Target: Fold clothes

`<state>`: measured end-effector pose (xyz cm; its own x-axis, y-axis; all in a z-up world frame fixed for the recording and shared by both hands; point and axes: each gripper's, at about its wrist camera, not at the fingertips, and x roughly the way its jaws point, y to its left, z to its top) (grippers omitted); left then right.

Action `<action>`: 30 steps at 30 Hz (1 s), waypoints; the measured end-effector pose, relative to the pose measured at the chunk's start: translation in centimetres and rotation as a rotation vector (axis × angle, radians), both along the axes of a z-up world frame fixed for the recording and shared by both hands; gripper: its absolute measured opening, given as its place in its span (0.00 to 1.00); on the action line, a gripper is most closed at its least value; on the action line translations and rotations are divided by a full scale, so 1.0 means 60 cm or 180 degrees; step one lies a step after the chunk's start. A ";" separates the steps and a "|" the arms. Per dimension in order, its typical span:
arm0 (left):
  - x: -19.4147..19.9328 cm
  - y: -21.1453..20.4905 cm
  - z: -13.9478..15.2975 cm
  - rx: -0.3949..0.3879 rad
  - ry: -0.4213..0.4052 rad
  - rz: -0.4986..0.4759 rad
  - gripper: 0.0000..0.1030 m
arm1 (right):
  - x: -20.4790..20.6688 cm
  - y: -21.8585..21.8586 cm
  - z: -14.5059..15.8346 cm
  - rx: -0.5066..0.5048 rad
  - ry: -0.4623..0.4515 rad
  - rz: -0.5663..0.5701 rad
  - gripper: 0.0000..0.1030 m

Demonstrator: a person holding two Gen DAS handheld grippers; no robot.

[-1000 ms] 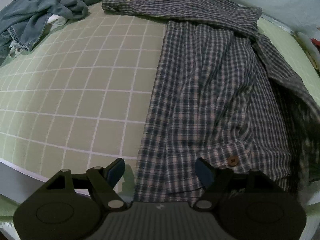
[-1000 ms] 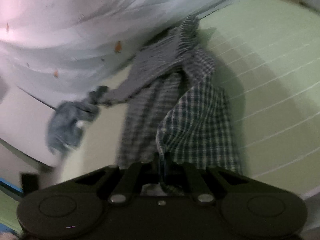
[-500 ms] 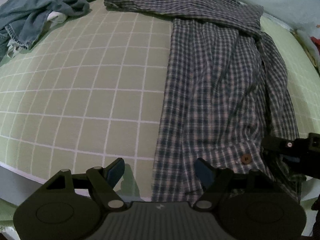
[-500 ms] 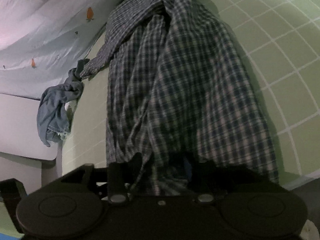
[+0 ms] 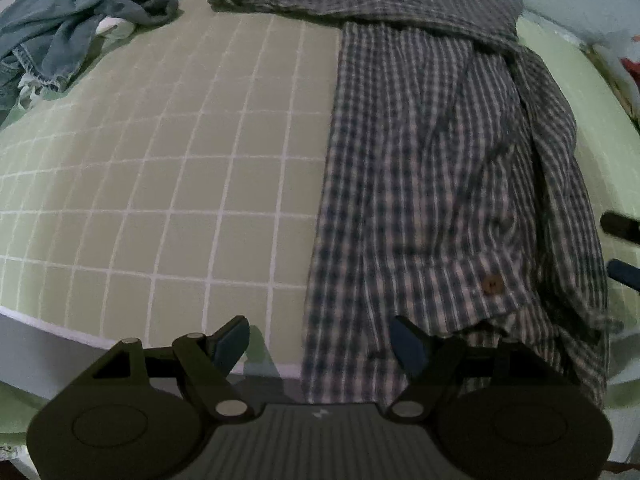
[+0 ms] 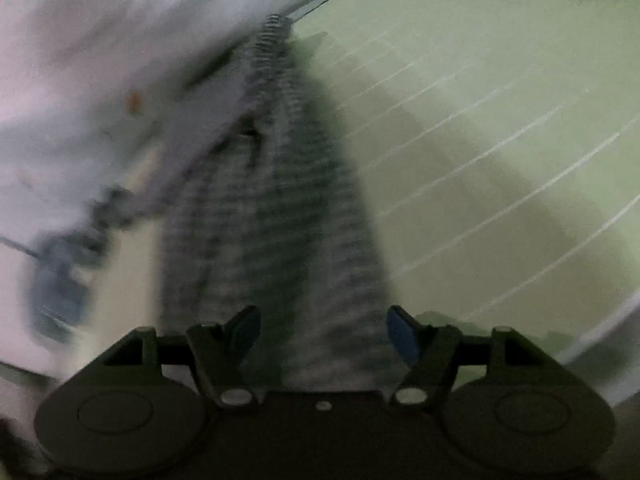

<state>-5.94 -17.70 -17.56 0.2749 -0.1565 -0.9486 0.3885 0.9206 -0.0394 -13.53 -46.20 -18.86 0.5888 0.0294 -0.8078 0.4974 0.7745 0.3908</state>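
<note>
Over the plaid shirt's (image 5: 432, 168) near hem, both grippers gape wide, empty.

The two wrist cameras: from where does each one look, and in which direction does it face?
Left wrist: sits behind the open left gripper, low at the near edge of the green grid sheet, facing across it to the plaid shirt and a grey-blue clothes pile; the right gripper's fingertips show at the right edge.
Right wrist: sits behind the open right gripper, facing along the blurred shirt toward a white cloth.
Shared: the shirt, the sheet, and the pile.
</note>
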 end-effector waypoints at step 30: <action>0.089 0.027 0.063 -0.0124 -0.0201 0.0173 0.77 | 0.030 0.119 0.057 -0.1433 -0.0135 0.0946 0.97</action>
